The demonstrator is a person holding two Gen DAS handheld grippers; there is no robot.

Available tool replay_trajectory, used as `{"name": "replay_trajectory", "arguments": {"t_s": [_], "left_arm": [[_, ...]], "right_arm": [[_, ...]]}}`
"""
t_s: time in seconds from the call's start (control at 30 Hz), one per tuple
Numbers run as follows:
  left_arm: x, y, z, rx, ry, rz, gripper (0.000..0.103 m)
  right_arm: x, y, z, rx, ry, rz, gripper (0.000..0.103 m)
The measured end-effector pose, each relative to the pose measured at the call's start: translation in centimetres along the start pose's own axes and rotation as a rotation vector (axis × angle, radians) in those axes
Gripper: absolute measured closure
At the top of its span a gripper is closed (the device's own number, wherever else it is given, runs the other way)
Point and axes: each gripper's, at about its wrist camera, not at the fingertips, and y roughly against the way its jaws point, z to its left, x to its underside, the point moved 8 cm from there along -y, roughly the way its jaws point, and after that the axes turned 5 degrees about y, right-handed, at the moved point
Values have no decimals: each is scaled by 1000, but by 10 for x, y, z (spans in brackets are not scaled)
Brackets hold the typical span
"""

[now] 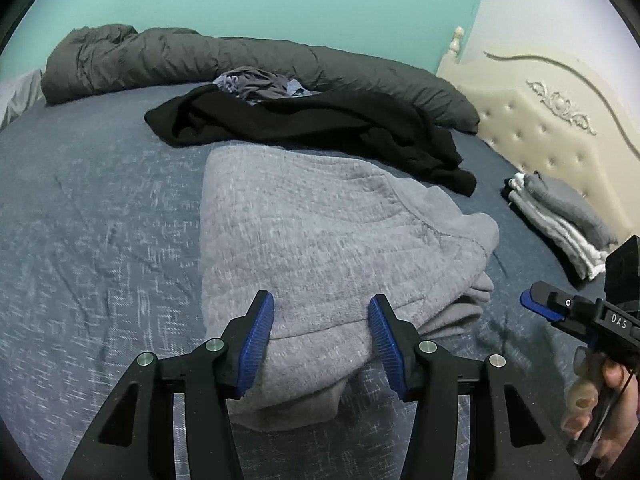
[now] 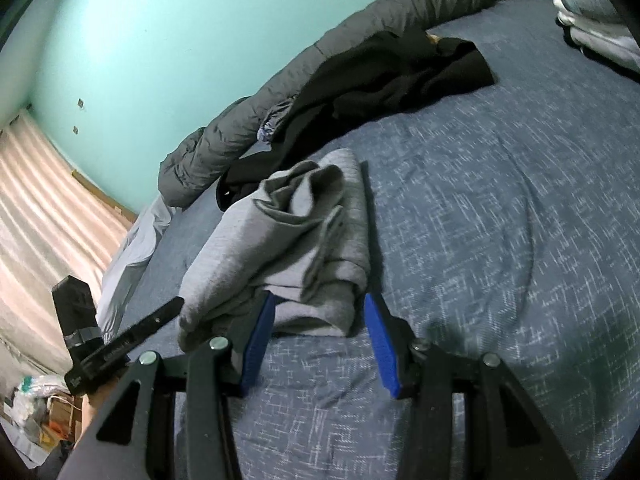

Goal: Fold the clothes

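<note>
Left gripper (image 1: pixel 321 312): we see its blue-padded fingers spread wide, one on each side of the near end of the grey garment, hovering above it and pinching nothing.
Grey garment (image 1: pixel 320 232): we find it partly folded in the middle of the bed, its layered edges bunched on the right side.
Black garment (image 1: pixel 320 124): it lies crumpled just behind the grey one, overlapping its far edge.
Dark grey duvet (image 1: pixel 240 60): rolled along the far side of the bed against the teal wall.
Bedspread (image 1: pixel 100 208): blue, with a pale woven pattern, under everything.
Folded stack (image 1: pixel 560 220): grey and white pieces, near the cream headboard (image 1: pixel 552 120), well apart from the grey garment.
Right gripper (image 2: pixel 319 316): we see its fingers spread, the left one touching the garment's bunched edge, the right one over bare bedspread; it grips nothing.
</note>
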Motion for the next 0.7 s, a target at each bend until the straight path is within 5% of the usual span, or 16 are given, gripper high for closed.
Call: {"name": "replay_trajectory", "arguments": {"t_s": [0.23,0.3,0.47,0.7], "left_arm": [[1,0,1,44,19,5,49],[3,-1,2,51,16,12,49],[6,0,1,72,2,29,49],[11,-4,-2,106,1,66,49]], "right_arm": [[-10,-1,37,2,100,-17,57],[-11,-6,49,8,138,2,69],[-30,-26,75,17,215,17,74],[-40,-86,71,153,329,126,86]]}}
